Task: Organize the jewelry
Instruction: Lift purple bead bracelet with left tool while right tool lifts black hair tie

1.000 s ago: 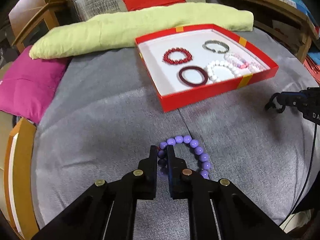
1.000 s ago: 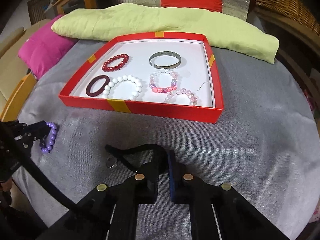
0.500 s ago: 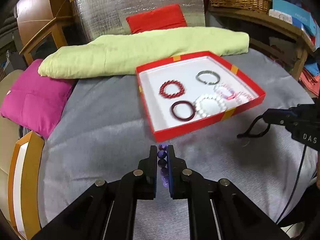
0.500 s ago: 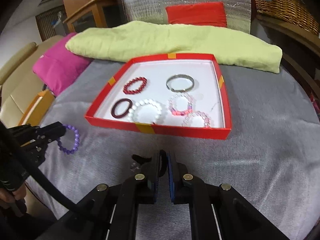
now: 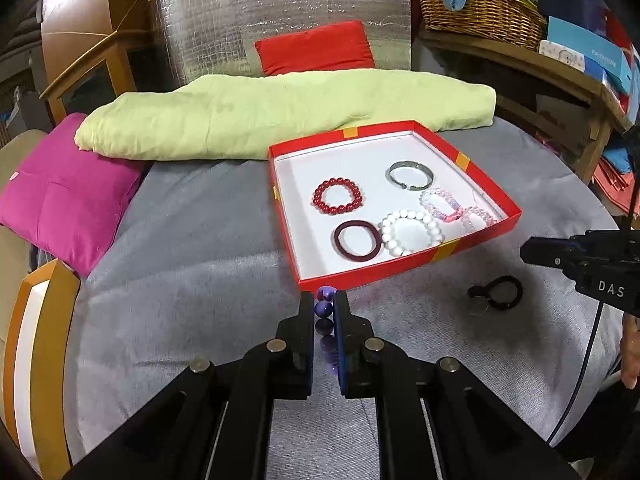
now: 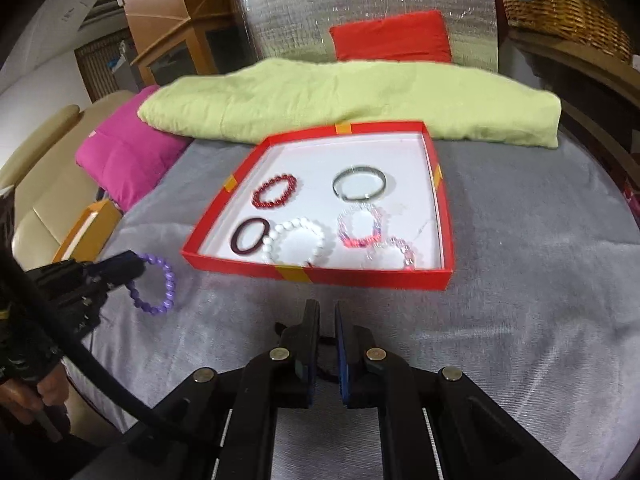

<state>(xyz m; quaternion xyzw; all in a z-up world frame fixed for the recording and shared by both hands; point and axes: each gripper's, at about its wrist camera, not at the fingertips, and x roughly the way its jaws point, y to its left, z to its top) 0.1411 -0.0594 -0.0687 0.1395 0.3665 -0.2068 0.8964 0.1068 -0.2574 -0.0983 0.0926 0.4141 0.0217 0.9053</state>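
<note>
My left gripper is shut on a purple bead bracelet, whose beads show between its fingers. The right wrist view shows that bracelet dangling from the left gripper above the grey cloth. My right gripper is shut on a black cord bracelet. In the left wrist view its loop shows just below the right gripper. The red tray ahead holds several bracelets: red beads, a silver bangle, white beads and a maroon ring.
A grey cloth covers the round surface. A folded green blanket lies behind the tray, with a pink cushion at the left. A wicker basket sits on a shelf at the back right. A wooden edge borders the left.
Both grippers have risen and tilted up. The purple bracelet left the cloth and now hangs in the left jaws. The black cord bracelet lifted with the right gripper.
</note>
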